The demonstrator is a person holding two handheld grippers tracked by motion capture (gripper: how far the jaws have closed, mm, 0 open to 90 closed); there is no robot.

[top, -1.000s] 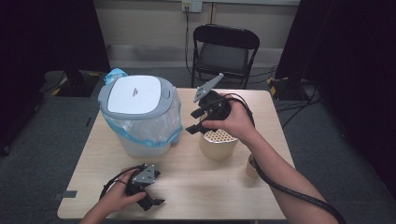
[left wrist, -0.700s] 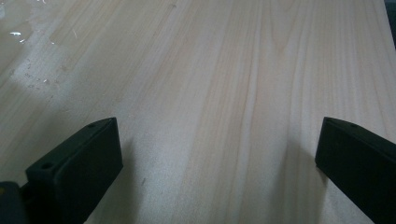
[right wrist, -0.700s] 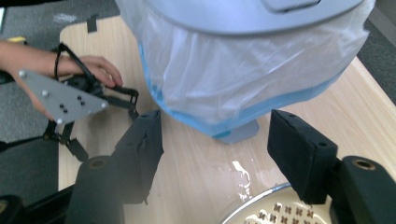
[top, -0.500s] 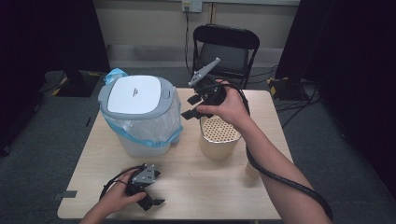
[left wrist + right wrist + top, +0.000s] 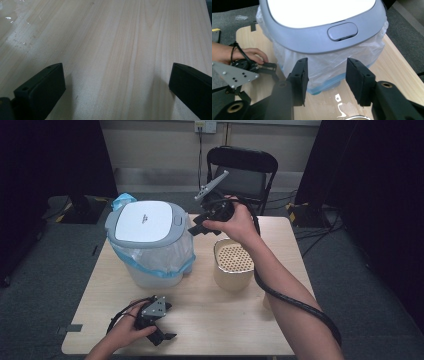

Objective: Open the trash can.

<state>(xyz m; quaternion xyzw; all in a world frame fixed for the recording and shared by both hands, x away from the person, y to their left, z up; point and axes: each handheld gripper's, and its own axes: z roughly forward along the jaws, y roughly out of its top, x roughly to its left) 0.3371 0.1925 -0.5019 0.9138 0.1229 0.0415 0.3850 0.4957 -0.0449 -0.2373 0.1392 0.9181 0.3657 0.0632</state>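
Right gripper [image 5: 196, 224], jaws just narrowed and pinching nothing, hovers by the lidded bin's [image 5: 147, 222] release button [image 5: 342, 31], bin at table's far left. Left gripper [image 5: 159, 335] rests spread. An off-center push could shove the bin, snagging its liner bag [image 5: 324, 67].

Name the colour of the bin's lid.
White, with a grey rim: the lid shows best in the high view.

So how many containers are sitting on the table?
2: a lidded bin lined with a plastic bag on the left, and a beige pot with a holey top right of it. More could hide behind the arm.
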